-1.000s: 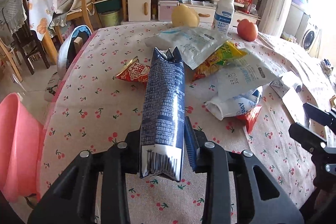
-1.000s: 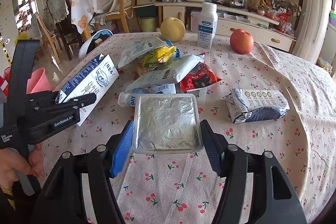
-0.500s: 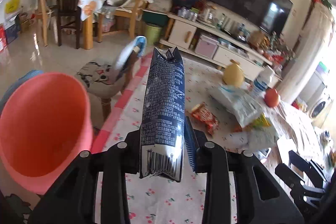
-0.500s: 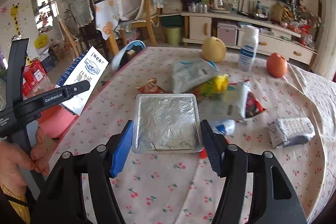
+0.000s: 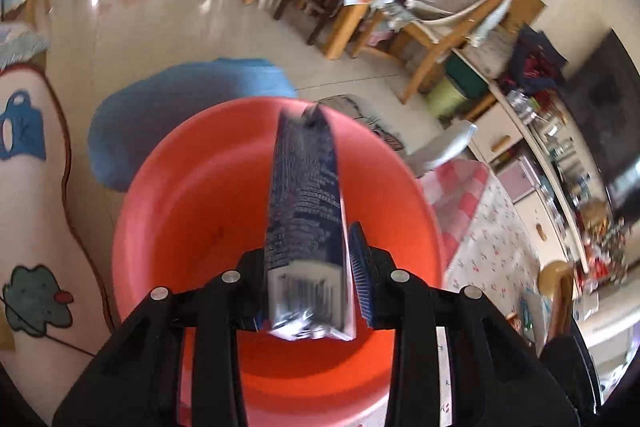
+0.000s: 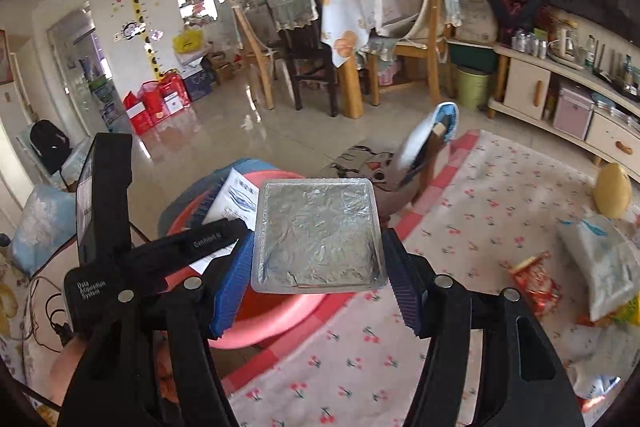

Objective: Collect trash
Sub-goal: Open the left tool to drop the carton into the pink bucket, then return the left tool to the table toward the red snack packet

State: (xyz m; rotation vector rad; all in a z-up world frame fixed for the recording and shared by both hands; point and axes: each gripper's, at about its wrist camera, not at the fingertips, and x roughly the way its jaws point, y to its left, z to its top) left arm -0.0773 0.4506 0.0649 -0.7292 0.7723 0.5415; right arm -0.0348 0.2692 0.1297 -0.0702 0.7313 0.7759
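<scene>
A table (image 6: pixel 460 227) under a cherry-print cloth bore a yellow pear (image 6: pixel 612 190), a pale blue-and-white bag (image 6: pixel 600 259) and a red snack wrapper (image 6: pixel 534 287); the tiled floor (image 6: pixel 224 143) carried wooden chairs (image 6: pixel 280 67) and red boxes (image 6: pixel 156 103).

Two grippers (image 5: pixel 308 291) (image 6: pixel 316 283), one carton (image 5: pixel 306 211), one foil tray (image 6: pixel 318 235), one pink basin (image 5: pixel 200 211), one pear (image 6: pixel 612 191) and about three wrappers (image 6: pixel 600 267) on the table are counted.
</scene>
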